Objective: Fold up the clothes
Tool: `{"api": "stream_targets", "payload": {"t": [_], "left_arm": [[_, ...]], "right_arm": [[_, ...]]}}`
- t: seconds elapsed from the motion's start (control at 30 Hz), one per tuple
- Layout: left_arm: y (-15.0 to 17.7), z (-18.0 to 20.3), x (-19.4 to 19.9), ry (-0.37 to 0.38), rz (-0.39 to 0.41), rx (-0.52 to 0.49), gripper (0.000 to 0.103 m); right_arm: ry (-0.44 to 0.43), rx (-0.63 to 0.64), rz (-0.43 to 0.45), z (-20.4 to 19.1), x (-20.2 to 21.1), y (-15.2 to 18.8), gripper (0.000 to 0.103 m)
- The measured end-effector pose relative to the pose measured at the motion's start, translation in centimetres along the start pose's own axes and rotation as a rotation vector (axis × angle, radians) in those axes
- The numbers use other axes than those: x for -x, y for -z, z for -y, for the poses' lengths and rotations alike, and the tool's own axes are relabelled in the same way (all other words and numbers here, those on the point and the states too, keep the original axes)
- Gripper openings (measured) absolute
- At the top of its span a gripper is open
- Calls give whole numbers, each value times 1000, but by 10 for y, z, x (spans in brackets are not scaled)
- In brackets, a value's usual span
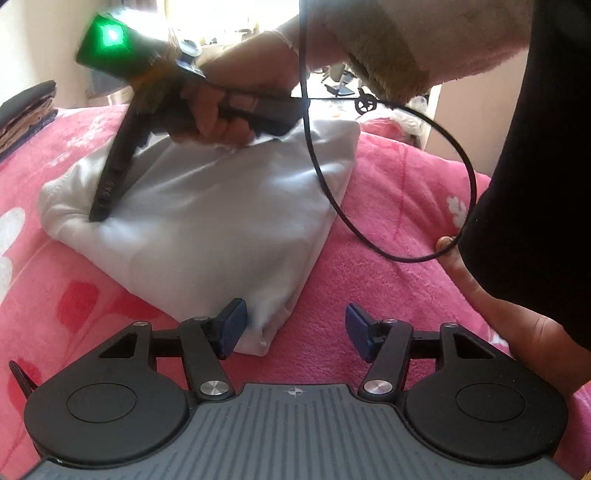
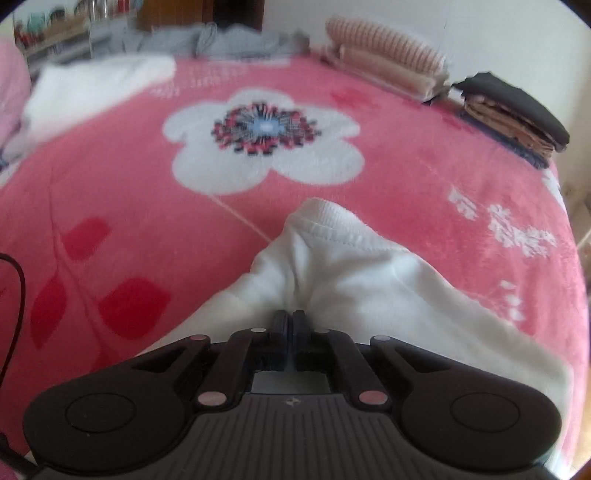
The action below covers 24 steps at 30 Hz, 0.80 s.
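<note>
the right gripper [image 2: 290, 328] has its 2 fingers pressed together, pinching the white garment [image 2: 351, 280] at a bunched fold. the left gripper [image 1: 291, 332] is spread and empty, one pad touching the garment's near corner on the pink blanket [image 1: 399, 206].

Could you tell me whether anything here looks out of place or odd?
One thing: a black cable droops in a loop over the folded white garment and the pink blanket, where it could snag. Otherwise nothing stands out.

pink flowered blanket [image 2: 122, 166] covers the bed; bright window [image 1: 229, 18] behind.
</note>
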State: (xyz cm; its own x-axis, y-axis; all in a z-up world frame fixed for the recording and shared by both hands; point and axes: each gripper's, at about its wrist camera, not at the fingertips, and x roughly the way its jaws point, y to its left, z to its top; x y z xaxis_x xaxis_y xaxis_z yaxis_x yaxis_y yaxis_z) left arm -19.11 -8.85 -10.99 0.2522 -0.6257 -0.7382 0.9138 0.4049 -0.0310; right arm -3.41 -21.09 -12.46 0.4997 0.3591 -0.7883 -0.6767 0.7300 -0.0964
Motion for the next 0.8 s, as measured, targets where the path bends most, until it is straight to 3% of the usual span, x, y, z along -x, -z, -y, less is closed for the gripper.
{"api": "stream_targets", "payload": {"t": [0.07, 0.2, 0.3, 0.47, 0.6, 0.7, 0.8], "left_arm": [[-1, -1, 0, 6, -2, 18, 59], [0, 3, 0, -3, -3, 13, 59], [-1, 3, 1, -4, -1, 8, 59], [0, 3, 2, -2, -5, 19, 59], [1, 4, 2, -3, -4, 14, 59], [1, 4, 1, -8, -2, 6, 59], [1, 5, 3, -2, -4, 16, 59]], "right_arm": [[3, -60, -20, 3, 11, -18, 0], [21, -63, 93, 4, 21, -41, 1], [113, -31, 13, 17, -33, -31, 0], [47, -235, 91, 40, -11, -39, 0], [-68, -235, 115, 30, 6, -42, 0], [-16, -171, 18, 25, -28, -25, 0], [-36, -268, 48, 34, -9, -31, 0]]}}
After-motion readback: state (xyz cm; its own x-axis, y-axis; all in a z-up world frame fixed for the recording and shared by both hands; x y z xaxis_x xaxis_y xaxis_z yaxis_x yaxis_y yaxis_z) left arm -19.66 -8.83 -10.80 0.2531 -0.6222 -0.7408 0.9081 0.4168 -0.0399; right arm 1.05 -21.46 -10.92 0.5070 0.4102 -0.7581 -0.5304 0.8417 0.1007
